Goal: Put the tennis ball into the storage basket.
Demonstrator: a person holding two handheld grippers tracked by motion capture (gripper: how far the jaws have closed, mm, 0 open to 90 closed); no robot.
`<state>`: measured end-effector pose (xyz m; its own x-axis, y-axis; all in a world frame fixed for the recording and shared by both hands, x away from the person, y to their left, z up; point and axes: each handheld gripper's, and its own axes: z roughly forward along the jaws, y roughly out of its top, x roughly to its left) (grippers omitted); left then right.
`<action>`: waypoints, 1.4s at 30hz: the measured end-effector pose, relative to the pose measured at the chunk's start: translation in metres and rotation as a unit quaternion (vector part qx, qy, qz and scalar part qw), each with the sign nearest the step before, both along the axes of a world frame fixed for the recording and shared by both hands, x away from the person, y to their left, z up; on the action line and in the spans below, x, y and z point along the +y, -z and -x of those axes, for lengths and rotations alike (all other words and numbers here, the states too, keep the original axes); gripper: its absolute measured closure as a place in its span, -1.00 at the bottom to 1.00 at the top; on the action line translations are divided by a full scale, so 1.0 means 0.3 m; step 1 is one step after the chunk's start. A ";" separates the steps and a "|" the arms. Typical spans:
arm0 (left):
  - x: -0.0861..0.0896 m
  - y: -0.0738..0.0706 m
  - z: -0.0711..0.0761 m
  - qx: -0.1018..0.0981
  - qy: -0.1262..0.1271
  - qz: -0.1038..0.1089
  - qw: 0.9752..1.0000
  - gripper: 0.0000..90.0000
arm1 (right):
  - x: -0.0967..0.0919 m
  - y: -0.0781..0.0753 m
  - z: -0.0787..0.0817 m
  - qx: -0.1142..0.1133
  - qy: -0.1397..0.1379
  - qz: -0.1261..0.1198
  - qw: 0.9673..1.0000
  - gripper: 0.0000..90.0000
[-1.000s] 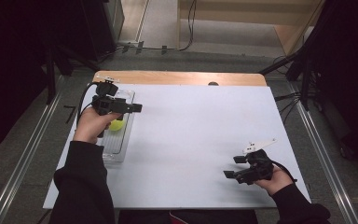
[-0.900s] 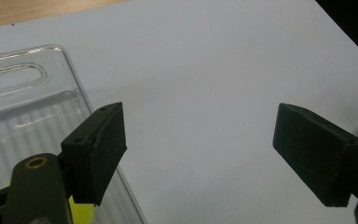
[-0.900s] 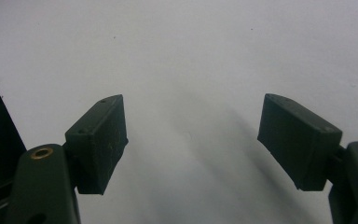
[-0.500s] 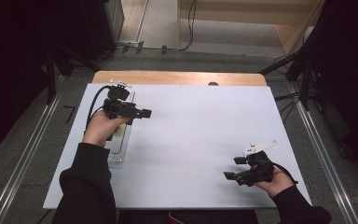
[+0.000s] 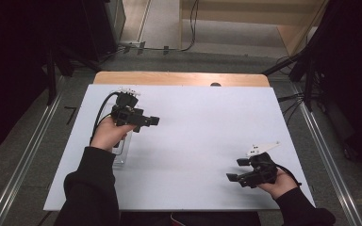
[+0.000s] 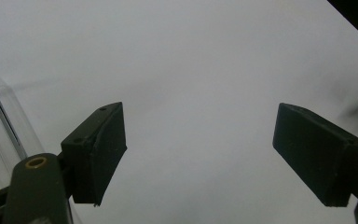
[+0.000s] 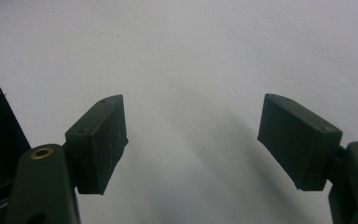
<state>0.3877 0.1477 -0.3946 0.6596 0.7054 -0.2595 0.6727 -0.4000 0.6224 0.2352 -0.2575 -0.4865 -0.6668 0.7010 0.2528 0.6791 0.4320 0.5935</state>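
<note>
Both tools are released, nothing between their jaws. The clear plastic tray (image 5: 120,153) lies on the white tabletop (image 5: 207,136) just under the left tool (image 5: 153,121), well apart from the right tool (image 5: 235,170). It looks light, stiff and slick; best pinched at a rim wall.

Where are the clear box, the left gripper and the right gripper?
Clear box (image 5: 120,153): high view, its near end beside the sleeve.
Left gripper (image 5: 153,120): high view, between its fingertips.
Right gripper (image 5: 236,169): high view, between its fingertips.
</note>
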 end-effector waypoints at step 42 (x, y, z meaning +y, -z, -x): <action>-0.015 0.107 0.179 -0.002 0.044 0.012 0.999 -0.60 | 0.002 0.003 0.000 0.004 -0.003 0.004 1.000 -0.52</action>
<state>0.3341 0.1434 -0.4266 0.7193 0.6385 -0.2736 0.6335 -0.4415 0.6354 0.2352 -0.2569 -0.4873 -0.6693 0.6986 0.2529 0.6809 0.4407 0.5849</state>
